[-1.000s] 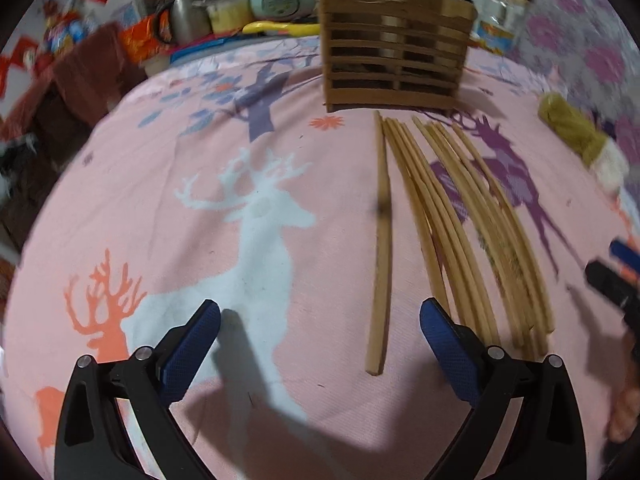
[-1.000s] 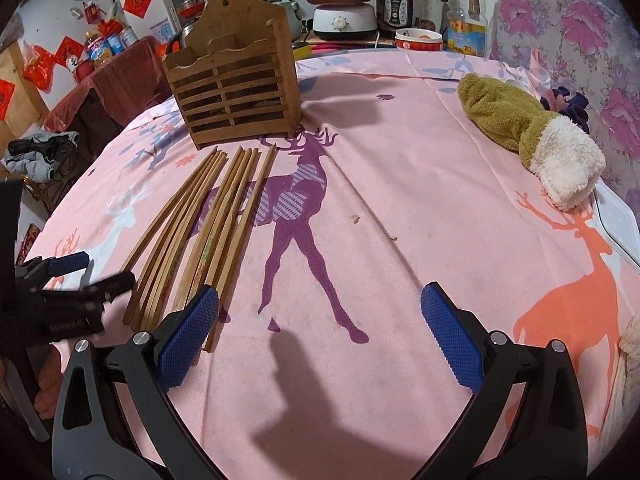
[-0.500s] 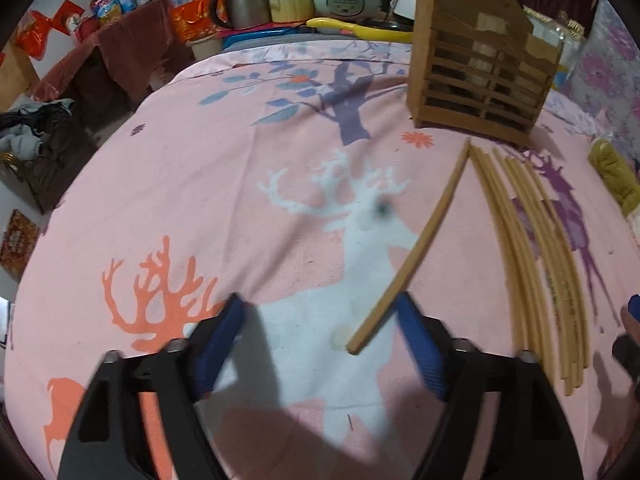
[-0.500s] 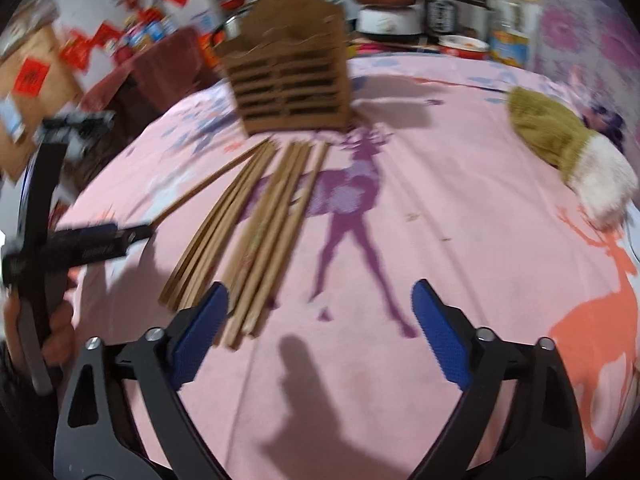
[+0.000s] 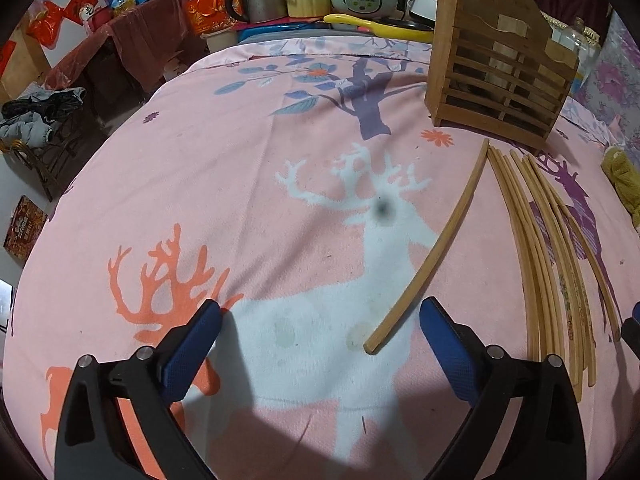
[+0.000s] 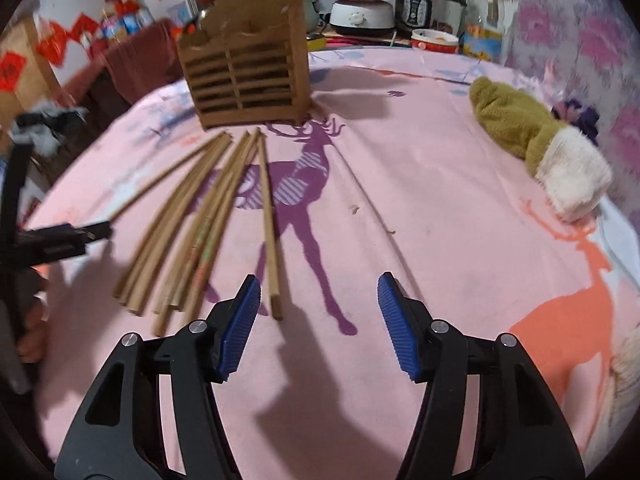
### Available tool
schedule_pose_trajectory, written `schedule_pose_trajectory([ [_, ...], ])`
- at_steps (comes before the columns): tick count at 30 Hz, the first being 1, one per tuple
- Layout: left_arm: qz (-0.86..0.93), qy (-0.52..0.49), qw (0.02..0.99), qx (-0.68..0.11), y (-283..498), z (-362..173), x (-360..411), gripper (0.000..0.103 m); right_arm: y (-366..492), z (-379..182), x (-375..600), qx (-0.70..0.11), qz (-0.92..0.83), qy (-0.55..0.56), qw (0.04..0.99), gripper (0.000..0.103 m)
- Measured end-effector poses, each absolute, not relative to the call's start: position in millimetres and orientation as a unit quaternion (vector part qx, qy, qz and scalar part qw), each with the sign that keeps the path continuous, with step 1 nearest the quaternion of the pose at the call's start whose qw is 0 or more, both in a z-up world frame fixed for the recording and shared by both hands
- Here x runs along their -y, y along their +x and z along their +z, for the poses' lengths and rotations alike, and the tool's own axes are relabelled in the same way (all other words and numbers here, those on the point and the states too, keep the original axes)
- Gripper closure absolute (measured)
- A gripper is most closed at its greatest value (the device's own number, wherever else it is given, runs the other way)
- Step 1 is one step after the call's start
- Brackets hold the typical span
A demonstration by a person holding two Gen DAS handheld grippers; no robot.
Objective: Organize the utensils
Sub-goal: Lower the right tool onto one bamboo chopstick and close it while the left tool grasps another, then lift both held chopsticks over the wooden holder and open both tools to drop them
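My left gripper [image 5: 320, 334] points steeply down at the pink deer-print cloth [image 5: 224, 184] covering the tabletop. Its jaws stand wide apart and hold nothing; they have just been opening again. The near end of a single chopstick [image 5: 436, 248] lies on the cloth between the blue pads [image 5: 444, 334], close to the right one, touching neither that I can tell. It runs slantwise away toward the wooden holder [image 5: 500, 68].

My right gripper [image 6: 319, 300] also tilts down, its jaws about half open and just now closing, with only bare cloth between them. One chopstick [image 6: 269, 224] ends just beside the left pad, outside the gap. Left of it lies the fanned bundle of chopsticks [image 6: 188, 232], their far tips near the holder [image 6: 244, 68].

To the right of my right gripper the cloth is open up to a green and white mitten [image 6: 536, 148] near the right edge. The slatted holder stands upright toward the far edge. To the left of the single chopstick the cloth lies bare out to the left edge. Beyond the far edge, cookers [image 6: 430, 6] and pots crowd a counter.
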State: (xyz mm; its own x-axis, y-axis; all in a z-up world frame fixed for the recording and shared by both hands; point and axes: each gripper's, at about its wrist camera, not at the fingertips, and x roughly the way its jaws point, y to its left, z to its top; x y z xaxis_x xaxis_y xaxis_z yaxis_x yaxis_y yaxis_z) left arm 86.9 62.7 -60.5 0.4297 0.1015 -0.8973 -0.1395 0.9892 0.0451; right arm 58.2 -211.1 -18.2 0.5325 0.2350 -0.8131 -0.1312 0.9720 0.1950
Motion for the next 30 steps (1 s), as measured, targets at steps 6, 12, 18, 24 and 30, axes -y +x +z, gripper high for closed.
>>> schedule_pose_trajectory([
  [6, 0.05, 0.001, 0.853, -0.519, 71, -54, -52, 0.015, 57, -19, 206, -0.477, 0.13, 0.063, 0.867, 0.043],
  [12, -0.002, 0.018, 0.86, -0.51, 62, -49, -38, 0.05, 53, -22, 202, -0.481, 0.134, 0.059, 0.864, 0.043],
  [18, -0.028, 0.026, 0.862, -0.505, 65, -50, -29, 0.069, 53, -28, 192, -0.485, 0.126, 0.026, 0.865, 0.062],
  [24, -0.044, 0.051, 0.868, -0.492, 55, -47, -14, 0.095, 51, -26, 192, -0.482, 0.139, 0.027, 0.865, 0.097],
  [30, -0.041, 0.033, 0.888, -0.457, 48, -29, -21, 0.096, 46, -10, 202, -0.447, 0.139, 0.052, 0.882, 0.097],
])
